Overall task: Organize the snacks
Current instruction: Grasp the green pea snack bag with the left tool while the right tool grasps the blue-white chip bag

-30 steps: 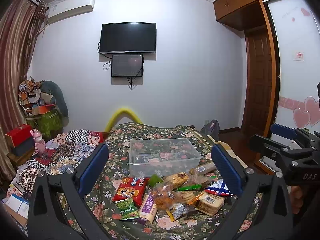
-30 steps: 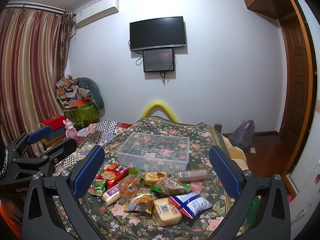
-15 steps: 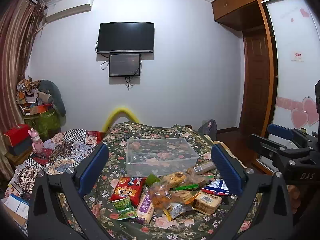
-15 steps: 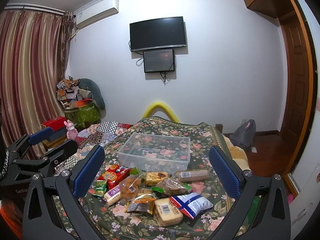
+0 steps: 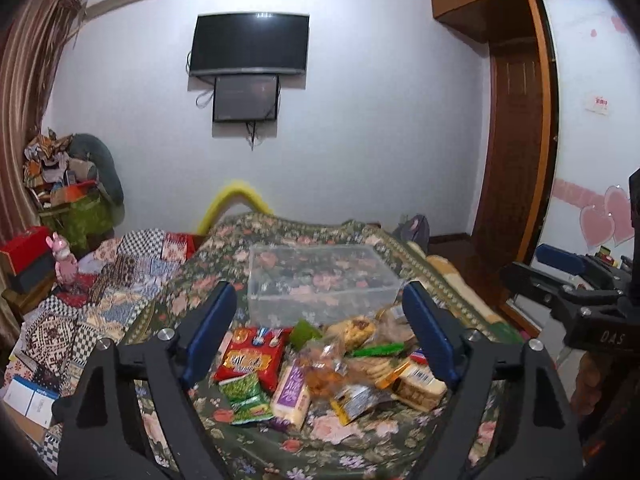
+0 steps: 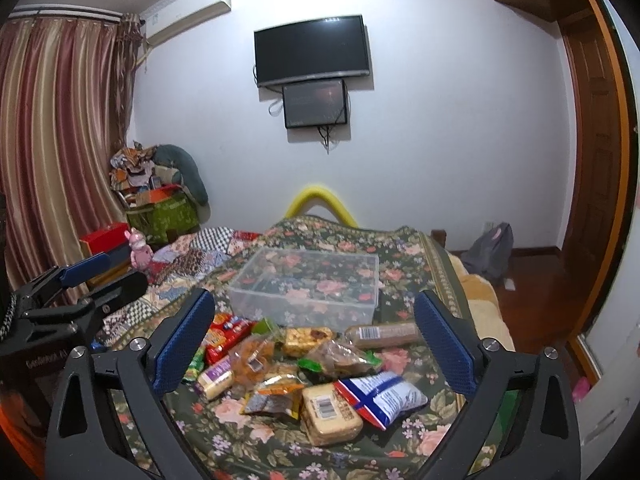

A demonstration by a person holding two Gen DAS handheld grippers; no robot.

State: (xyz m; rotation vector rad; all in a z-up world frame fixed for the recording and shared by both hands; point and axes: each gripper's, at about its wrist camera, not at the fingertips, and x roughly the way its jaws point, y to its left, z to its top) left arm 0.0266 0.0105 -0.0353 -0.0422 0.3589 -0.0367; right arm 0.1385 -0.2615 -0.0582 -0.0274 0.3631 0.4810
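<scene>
Clear, smooth plastic bin [image 6: 308, 286] on a matt floral cloth bedspread [image 6: 404, 248]; glossy, crinkled foil and plastic snack packets [image 6: 296, 360]; polished brown wooden door [image 6: 592, 152].

Bedroom around my work area

On the far white wall I see a dark television [image 5: 249, 43] with a smaller dark screen [image 5: 245, 97] mounted just under it, cables dangling below. An air conditioner [image 6: 188, 16] sits high beside striped curtains [image 6: 60, 152]. In the left corner there is a heap of clothes and boxes [image 6: 154, 178], with a red box [image 5: 25, 248] and a pink toy figure [image 5: 64, 259] nearer me. A patchwork quilt [image 5: 120, 276] lies beside the floral bedspread [image 6: 404, 268]. A yellow curved tube [image 6: 320, 200] rises behind the bed. To the right I see a wooden door [image 6: 596, 152] and a grey backpack [image 6: 492, 250] on the floor.
</scene>
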